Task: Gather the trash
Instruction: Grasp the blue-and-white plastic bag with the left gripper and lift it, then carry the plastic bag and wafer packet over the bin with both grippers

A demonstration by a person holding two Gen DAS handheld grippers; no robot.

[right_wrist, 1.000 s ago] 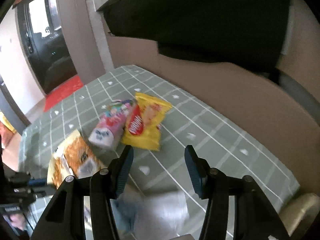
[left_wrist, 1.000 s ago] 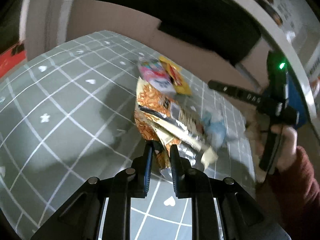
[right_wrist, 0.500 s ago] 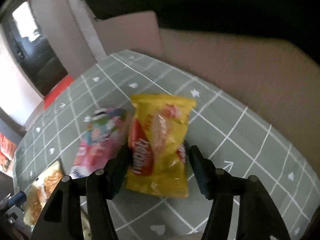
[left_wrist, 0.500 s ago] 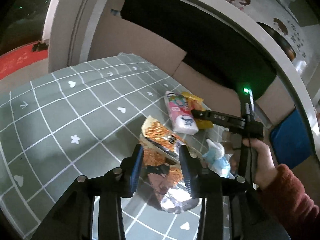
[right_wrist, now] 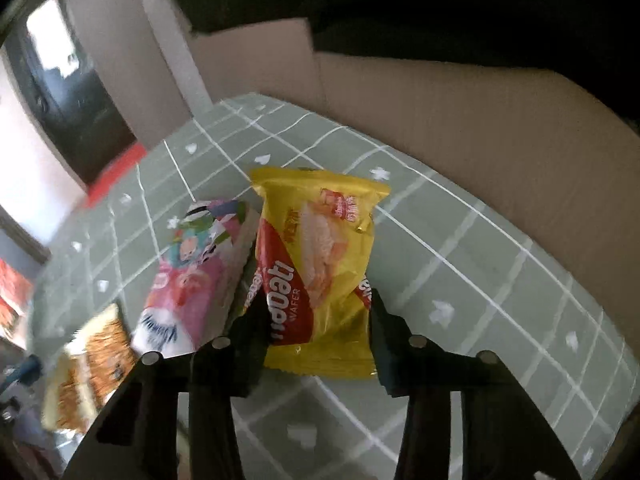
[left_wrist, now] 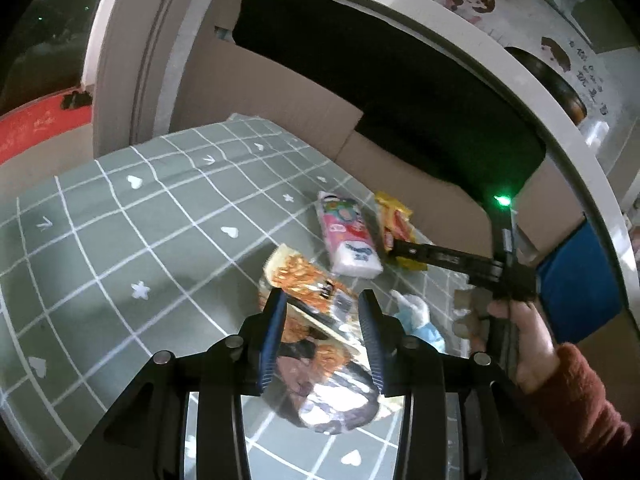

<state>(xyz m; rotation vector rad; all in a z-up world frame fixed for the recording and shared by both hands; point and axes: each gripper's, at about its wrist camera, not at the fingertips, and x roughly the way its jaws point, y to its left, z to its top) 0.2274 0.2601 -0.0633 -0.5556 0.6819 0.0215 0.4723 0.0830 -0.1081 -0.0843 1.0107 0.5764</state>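
In the right wrist view, a yellow wafer packet lies on the green checked tablecloth. My right gripper straddles it with its jaws closing, and the packet buckles between the pads. A pink tissue pack lies against the packet's left side. In the left wrist view, my left gripper stands open just above an orange and silver snack wrapper lying on the cloth. Beyond it I see the pink pack, the yellow packet and the right gripper held by a hand.
A crumpled blue and white scrap lies right of the orange wrapper. An open cardboard box with a dark inside stands along the far edge of the table. A blue object sits at the right, behind the hand.
My left gripper has opened and let go of the orange wrapper, which now rests on the cloth. My right gripper has come down over the yellow packet and its fingers have drawn in on it.
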